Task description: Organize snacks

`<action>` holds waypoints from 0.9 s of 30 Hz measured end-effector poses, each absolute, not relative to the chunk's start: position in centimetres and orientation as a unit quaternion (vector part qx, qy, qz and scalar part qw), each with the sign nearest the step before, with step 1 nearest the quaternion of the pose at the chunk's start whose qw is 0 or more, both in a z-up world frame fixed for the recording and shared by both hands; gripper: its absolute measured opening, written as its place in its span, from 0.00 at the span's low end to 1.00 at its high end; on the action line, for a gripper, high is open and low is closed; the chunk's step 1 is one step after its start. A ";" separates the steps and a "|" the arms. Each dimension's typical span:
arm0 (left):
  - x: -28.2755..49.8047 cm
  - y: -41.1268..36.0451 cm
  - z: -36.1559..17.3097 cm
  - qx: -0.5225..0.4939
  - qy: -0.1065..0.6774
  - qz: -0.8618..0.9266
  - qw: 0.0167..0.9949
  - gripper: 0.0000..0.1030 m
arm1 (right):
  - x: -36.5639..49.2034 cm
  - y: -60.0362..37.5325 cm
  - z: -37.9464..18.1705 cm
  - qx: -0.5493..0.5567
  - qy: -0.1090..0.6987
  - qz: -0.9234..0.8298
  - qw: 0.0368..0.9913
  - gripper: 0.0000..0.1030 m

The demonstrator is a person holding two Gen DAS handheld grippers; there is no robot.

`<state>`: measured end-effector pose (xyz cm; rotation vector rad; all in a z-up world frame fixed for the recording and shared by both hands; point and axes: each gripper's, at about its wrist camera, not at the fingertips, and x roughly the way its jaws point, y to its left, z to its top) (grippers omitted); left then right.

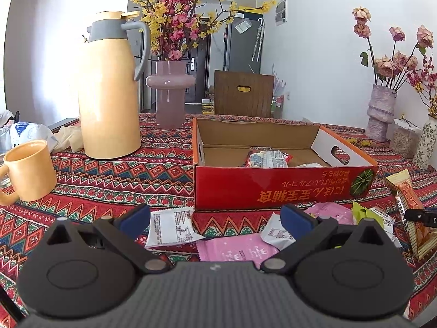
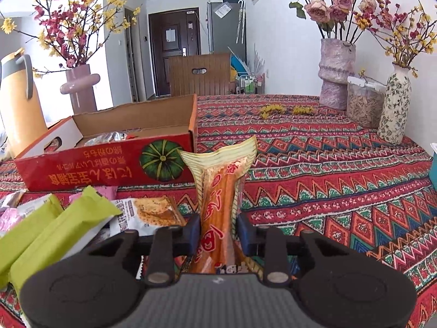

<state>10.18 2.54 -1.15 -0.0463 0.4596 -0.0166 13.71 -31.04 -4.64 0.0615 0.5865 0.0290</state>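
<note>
Orange snack packet (image 2: 220, 205) is clamped upright in the right gripper (image 2: 218, 232); the left gripper (image 1: 215, 218) is held spread above scattered packets (image 1: 174, 227), red box (image 1: 273, 188) ahead.

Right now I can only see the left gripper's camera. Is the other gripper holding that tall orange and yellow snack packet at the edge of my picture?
Observer: Yes. The right gripper is shut on the tall orange and yellow snack packet, blue pads squeezing its lower half.
Operator: Is the packet standing up?
Observer: Yes, its crimped top points up, in front of the red cardboard box.
Operator: What else is next to it?
Observer: Two lime-green wrapped bars lie just left of that gripper, beside a cracker packet.
Operator: And my gripper?
Observer: The left gripper is open, with nothing held.
</note>
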 end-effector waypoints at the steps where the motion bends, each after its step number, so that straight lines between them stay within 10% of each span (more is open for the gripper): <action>1: 10.2 2.6 -1.2 -0.023 0.228 -0.008 0.973 1.00 | 13.7 -31.0 -4.5 0.031 0.286 0.014 0.958 0.27; 27: 13.7 5.4 -2.0 -0.027 0.277 0.049 0.959 1.00 | 13.5 -30.2 -3.1 0.069 0.247 0.027 0.966 0.27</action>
